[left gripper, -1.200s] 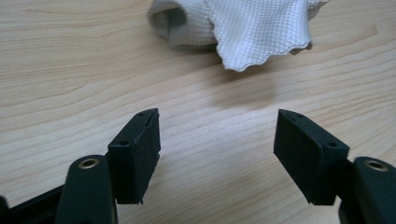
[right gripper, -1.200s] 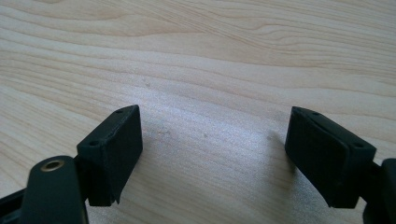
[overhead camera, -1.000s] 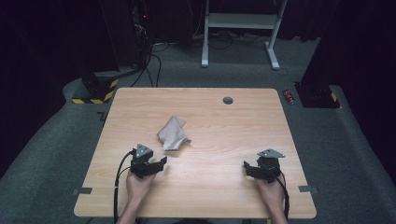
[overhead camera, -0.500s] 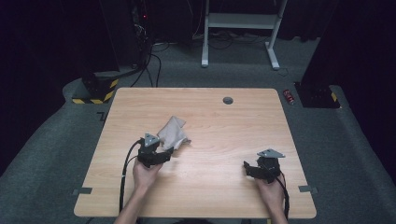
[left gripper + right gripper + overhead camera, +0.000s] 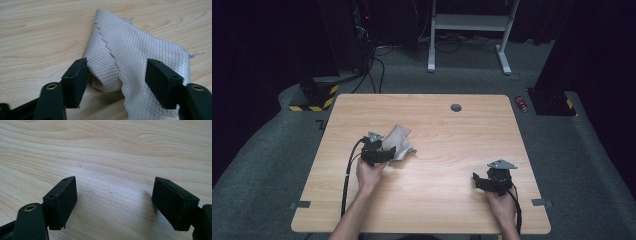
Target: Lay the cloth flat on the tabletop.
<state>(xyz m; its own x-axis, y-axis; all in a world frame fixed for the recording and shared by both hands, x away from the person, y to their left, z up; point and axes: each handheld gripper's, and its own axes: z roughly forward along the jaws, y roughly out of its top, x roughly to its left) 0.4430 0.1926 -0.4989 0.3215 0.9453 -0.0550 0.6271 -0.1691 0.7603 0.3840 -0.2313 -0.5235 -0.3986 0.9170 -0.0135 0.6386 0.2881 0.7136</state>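
Your left gripper (image 5: 116, 82) has reached the grey cloth (image 5: 140, 52), jaws just narrowing around its fold but not yet pinching; the right gripper (image 5: 113, 202) stays open, empty.

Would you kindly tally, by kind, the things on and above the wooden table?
Grey quilted cloth: 1
Black grippers: 2, the left gripper and the right gripper
Round grommet in the table: 1
Total: 4
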